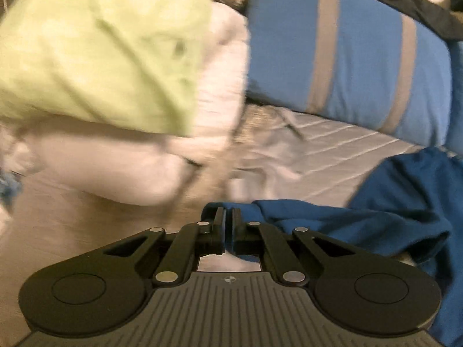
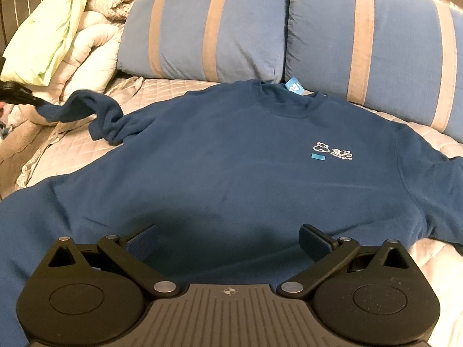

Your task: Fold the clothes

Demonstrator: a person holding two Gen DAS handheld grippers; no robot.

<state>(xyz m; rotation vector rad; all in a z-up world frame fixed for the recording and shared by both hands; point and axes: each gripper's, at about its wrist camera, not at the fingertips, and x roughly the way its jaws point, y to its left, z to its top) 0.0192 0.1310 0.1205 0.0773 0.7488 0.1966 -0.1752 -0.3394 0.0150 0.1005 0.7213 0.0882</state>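
Observation:
A dark blue sweatshirt [image 2: 231, 173] with a small white chest logo lies face up on the quilted bed, collar toward the pillows. Its left sleeve [image 2: 84, 110] is lifted off the bed, and my left gripper [image 2: 36, 102] pinches the cuff at the left edge of the right wrist view. In the left wrist view, my left gripper [image 1: 228, 225] is shut on the blue sleeve fabric [image 1: 332, 222], which trails away to the right. My right gripper [image 2: 228, 238] hangs open over the sweatshirt's lower hem, nothing between its fingers.
Two blue pillows with tan stripes [image 2: 208, 29] stand at the head of the bed. A rumpled cream duvet [image 2: 95, 40] and a pale green cloth [image 2: 49, 34] are piled at the back left. The grey quilted cover [image 2: 72, 150] shows around the sweatshirt.

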